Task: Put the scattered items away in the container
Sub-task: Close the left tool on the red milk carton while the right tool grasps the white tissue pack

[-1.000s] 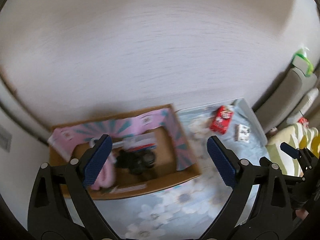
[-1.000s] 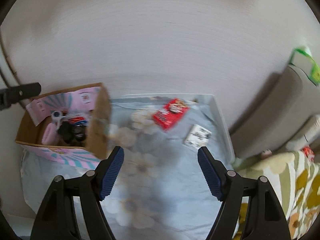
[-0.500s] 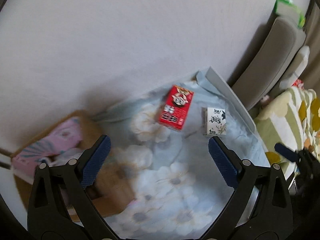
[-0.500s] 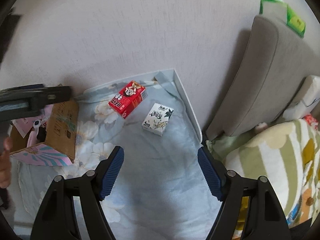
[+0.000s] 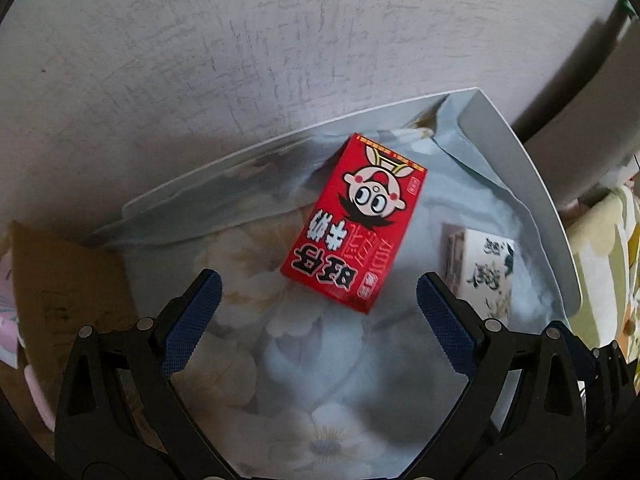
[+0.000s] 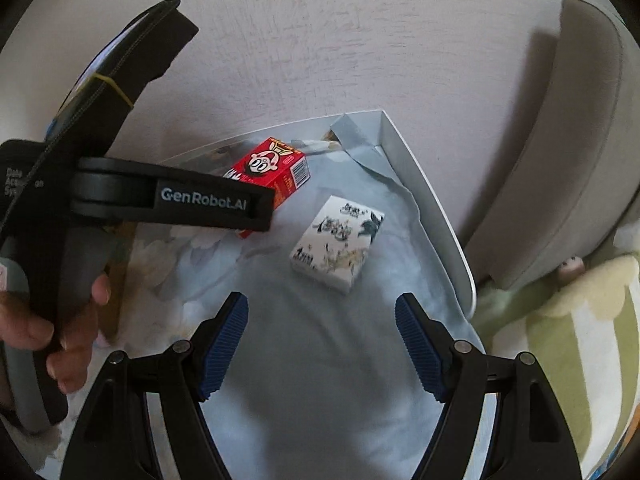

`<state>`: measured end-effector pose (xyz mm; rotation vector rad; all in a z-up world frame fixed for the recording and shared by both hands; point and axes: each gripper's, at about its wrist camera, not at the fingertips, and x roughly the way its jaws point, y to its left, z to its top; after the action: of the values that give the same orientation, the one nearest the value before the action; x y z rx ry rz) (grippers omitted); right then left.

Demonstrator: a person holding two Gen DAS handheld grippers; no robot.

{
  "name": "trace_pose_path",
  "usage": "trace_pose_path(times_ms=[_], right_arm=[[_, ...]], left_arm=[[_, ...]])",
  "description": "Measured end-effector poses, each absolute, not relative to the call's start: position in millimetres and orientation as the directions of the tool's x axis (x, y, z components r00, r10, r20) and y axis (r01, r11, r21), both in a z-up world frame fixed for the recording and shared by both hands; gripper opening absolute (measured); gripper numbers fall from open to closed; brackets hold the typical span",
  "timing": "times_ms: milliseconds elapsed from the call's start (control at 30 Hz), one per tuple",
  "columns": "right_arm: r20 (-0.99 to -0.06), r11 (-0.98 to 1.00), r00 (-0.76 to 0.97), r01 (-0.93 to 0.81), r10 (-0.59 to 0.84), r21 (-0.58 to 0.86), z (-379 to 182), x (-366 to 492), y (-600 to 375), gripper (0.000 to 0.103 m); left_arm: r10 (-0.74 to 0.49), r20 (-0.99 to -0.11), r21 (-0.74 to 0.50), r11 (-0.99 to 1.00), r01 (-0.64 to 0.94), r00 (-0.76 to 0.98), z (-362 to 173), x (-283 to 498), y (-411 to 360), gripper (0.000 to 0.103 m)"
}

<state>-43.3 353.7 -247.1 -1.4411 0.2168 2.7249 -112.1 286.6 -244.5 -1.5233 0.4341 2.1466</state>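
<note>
A red carton with a cartoon face [image 5: 356, 220] lies flat on the floral cloth, just beyond and between my left gripper's [image 5: 318, 292] open, empty fingers. A white box with ink drawings [image 5: 486, 276] lies to its right, near the right finger. In the right wrist view the white box [image 6: 338, 244] lies ahead of my open, empty right gripper [image 6: 322, 316]. The red carton [image 6: 276, 170] is partly hidden behind the left gripper's body [image 6: 172, 200]. The cardboard container [image 5: 68, 280] shows only as a brown wall at the left edge.
The cloth covers a table with a raised white rim [image 5: 532, 192] along the back and right sides. A grey chair back [image 6: 568, 152] stands to the right against the wall. A striped cushion [image 6: 592, 344] lies at lower right.
Both grippers have swung right, away from the cardboard container, and come down closer to the red carton and the white box. Both stay open.
</note>
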Motion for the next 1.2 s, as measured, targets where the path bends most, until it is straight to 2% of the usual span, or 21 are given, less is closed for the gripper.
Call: trace_pose_path(times_ms=[800,833,967,1000,1067,1100,1200], right_arm=[[-0.838,-0.998,-0.544,-0.056,0.032,-0.002,-264.8,-88.5,354.4,0.072],[-0.839,-0.999,-0.543,-0.054,0.036,-0.008,-265.5,-89.3,354.2,0.072],[-0.845,-0.998,-0.532,-0.045,0.056,-0.038,-270.2,-91.9,354.9,0.072],[-0.846,-0.998,-0.53,-0.043,0.055,-0.038,-271.1,-92.1,355.7,0.072],[-0.846,-0.999,-0.531,-0.04,0.044,-0.027,-272.2,-91.5,358.2,0.06],[-0.843,-0.998,-0.535,-0.043,0.054,-0.036,-271.5,-90.8,358.8,0.057],[-0.837,-0.998,-0.546,-0.05,0.046,-0.023,-268.5,-89.0,362.9,0.055]], left_arm=[[0.184,-0.943,-0.007,-0.843,-0.537,-0.276,-256.5,-111.5,299.9,0.097],[0.185,-0.942,-0.004,-0.842,-0.54,-0.281,-255.9,-110.1,299.7,0.096],[0.205,-0.932,0.001,-0.822,-0.57,-0.298,-251.6,-101.2,299.4,0.064],[0.209,-0.932,0.002,-0.815,-0.579,-0.297,-251.0,-98.6,300.1,0.062],[0.205,-0.926,0.025,-0.805,-0.593,-0.317,-249.0,-92.5,300.9,0.062],[0.212,-0.925,0.02,-0.803,-0.596,-0.316,-248.0,-90.6,300.4,0.061],[0.234,-0.921,-0.006,-0.807,-0.59,-0.31,-241.7,-86.3,297.0,0.059]])
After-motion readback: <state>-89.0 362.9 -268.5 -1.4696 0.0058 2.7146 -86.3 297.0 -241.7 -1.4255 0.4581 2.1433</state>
